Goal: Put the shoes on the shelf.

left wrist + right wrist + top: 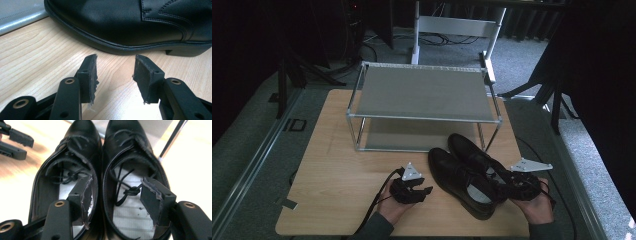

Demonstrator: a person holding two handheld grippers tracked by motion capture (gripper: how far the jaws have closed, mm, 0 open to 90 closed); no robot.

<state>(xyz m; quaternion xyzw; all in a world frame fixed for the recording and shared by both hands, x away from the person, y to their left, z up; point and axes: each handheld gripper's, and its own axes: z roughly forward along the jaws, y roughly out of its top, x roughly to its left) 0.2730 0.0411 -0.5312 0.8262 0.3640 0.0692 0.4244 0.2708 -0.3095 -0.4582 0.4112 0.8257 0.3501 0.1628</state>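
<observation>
A light wooden table with rounded corners [337, 165] stands on grey carpet floor [522, 57]. Beyond its far edge stands a white metal frame [457, 25], with black cables on the floor [447, 40] around it. Dark curtains [602, 75] hang right and left.

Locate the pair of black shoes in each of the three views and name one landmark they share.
High view: the pair of black shoes lies at lower centre-right, in front of the rack, heels at the right gripper.
Left gripper view: one shoe's side runs across the top, beyond the open fingers.
Right gripper view: both shoes seen from the heels, one finger over each opening.
Shared landmark: the wooden tabletop.
</observation>
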